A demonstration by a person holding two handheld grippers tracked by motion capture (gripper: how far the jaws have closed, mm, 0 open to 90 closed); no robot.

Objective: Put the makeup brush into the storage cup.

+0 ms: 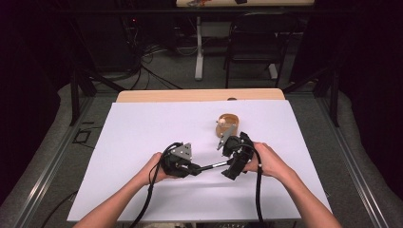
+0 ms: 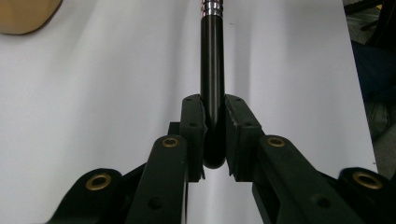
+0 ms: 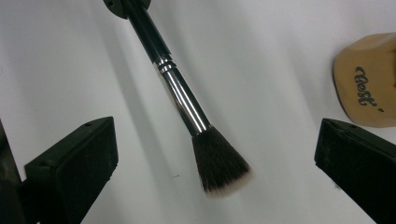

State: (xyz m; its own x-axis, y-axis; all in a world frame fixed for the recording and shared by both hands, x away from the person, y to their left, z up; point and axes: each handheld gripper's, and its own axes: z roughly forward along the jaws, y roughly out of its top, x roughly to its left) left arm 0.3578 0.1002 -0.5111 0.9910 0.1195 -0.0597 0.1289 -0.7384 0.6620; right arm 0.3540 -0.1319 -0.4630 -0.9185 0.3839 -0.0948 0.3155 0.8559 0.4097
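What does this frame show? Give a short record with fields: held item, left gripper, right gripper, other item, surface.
held item: makeup brush, black handle, dark bristles
left gripper: shut on the brush handle end
right gripper: open, jaws wide either side of the bristles, not touching them
other item: tan wooden piece, beyond the right gripper
surface: white sheet on a table

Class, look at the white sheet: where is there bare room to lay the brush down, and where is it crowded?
Free: the sheet's far-left stretch beyond the left gripper, and the near strip between the forearms. Crowded: the middle, where the left gripper holds the brush toward the open right gripper, and beyond it, by the tan container.
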